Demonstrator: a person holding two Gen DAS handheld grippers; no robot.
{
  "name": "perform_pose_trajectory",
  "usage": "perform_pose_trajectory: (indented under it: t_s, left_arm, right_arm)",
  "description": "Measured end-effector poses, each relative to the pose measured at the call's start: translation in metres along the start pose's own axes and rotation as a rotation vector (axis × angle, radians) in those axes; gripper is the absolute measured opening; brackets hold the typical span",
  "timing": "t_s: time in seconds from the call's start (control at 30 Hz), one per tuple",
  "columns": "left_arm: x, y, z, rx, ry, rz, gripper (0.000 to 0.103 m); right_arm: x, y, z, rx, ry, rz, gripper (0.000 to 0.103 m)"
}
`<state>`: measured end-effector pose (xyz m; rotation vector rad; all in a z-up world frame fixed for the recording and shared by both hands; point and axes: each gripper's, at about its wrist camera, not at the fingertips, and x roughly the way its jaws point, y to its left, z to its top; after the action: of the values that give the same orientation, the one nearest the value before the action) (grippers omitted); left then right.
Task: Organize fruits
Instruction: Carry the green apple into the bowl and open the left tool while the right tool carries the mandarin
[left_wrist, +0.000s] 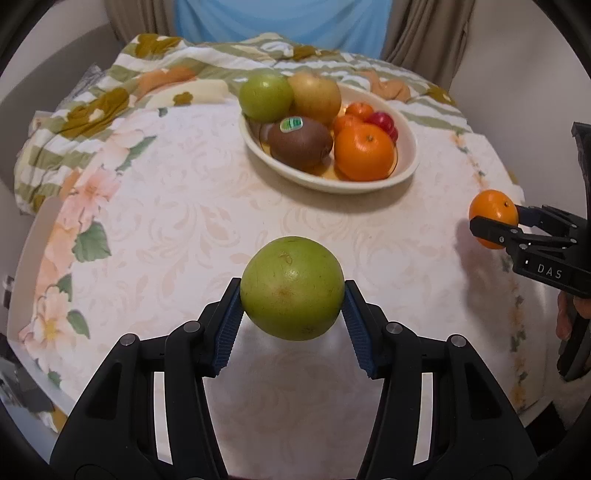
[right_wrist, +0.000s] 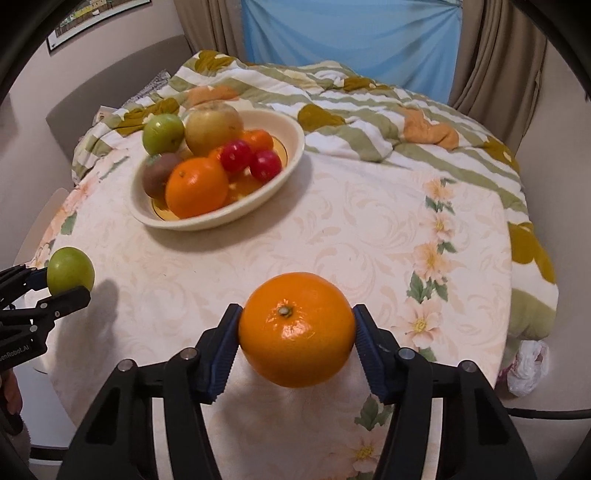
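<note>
The left gripper (left_wrist: 292, 300) pinches a green fruit (left_wrist: 291, 288) across its widest part, apparently just clear of the tablecloth (left_wrist: 184, 229), and the right gripper (right_wrist: 297, 330) has its blue pads (right_wrist: 221, 354) against the flanks of an orange (right_wrist: 297, 328); both fruits look firm, smooth and round, so I judge a grip across the middle safest, since they could slip out. The bowl (left_wrist: 406, 162) of fruit sits beyond; only the left view shows the stickered kiwi (left_wrist: 300, 142), while the right shows two red fruits (right_wrist: 251, 158) and a framed picture (right_wrist: 92, 18) on the wall
</note>
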<state>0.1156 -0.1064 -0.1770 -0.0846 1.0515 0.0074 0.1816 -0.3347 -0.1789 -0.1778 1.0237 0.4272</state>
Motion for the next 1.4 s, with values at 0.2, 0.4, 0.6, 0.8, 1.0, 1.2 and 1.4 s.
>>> perform_pose_trajectory:
  t_s: [0.2, 0.4, 0.6, 0.8, 1.0, 1.2, 1.4]
  left_arm:
    - [-0.04, -0.006, 0.009, -0.01, -0.062, -0.001, 0.06]
    - [-0.083, -0.013, 0.022, -0.011, -0.128, 0.0, 0.06]
    - [-0.111, -0.017, 0.038, -0.016, -0.188, -0.013, 0.06]
    - [-0.113, -0.016, 0.059, -0.011, -0.205, -0.035, 0.06]
    - [-0.098, -0.014, 0.084, 0.017, -0.191, -0.065, 0.06]
    - [-0.067, -0.012, 0.113, 0.068, -0.155, -0.103, 0.06]
    - [-0.031, -0.015, 0.137, 0.139, -0.117, -0.143, 0.06]
  right_arm:
    - [-0.032, 0.002, 0.007, 0.011, -0.035, 0.017, 0.056]
    - [-0.073, 0.003, 0.019, 0.043, -0.079, 0.063, 0.056]
    - [-0.104, 0.007, 0.031, 0.033, -0.134, 0.073, 0.056]
    - [-0.112, 0.007, 0.043, 0.03, -0.164, 0.071, 0.055]
    - [-0.107, 0.007, 0.057, 0.052, -0.167, 0.058, 0.055]
    - [-0.093, 0.005, 0.073, 0.079, -0.16, 0.026, 0.055]
    - [-0.076, 0.003, 0.086, 0.119, -0.144, -0.001, 0.055]
